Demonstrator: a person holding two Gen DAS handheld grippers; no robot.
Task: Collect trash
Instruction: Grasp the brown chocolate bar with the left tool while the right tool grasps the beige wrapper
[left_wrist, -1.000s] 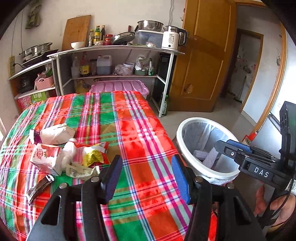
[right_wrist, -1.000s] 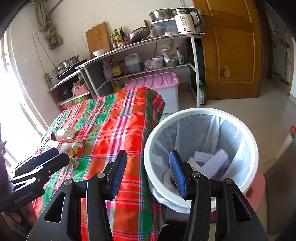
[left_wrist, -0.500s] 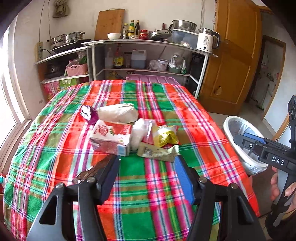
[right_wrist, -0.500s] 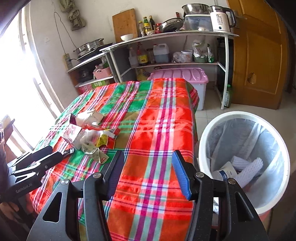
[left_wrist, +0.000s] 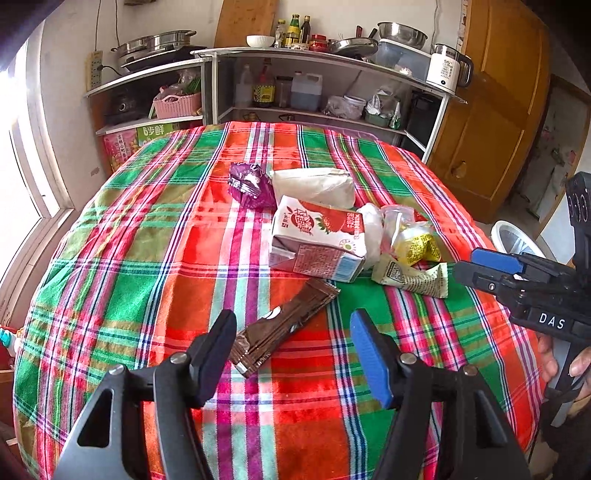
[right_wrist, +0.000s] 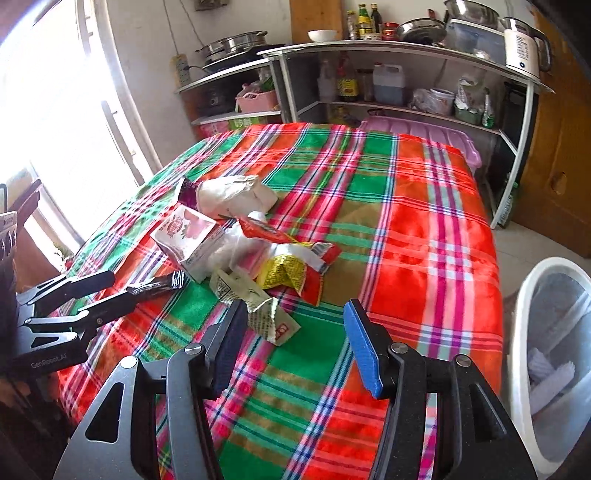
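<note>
On table beside bin (right_wrist: 554, 332): wrapper pile (left_wrist: 332, 236) uncollected.
Inside bin: some white trash.
Left claw (left_wrist: 293, 354): spread, empty.
Right claw (right_wrist: 295, 343): spread, empty.

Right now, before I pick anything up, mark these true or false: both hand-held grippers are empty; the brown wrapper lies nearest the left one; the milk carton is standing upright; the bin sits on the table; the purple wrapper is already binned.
1. Both hand-held grippers are empty. True: the left hand-held gripper and right hand-held gripper stand open with nothing between them.
2. The brown wrapper lies nearest the left one. True.
3. The milk carton is standing upright. False: it lies on its side.
4. The bin sits on the table. False: it stands on the floor beside the table.
5. The purple wrapper is already binned. False: it lies on the tablecloth.
</note>
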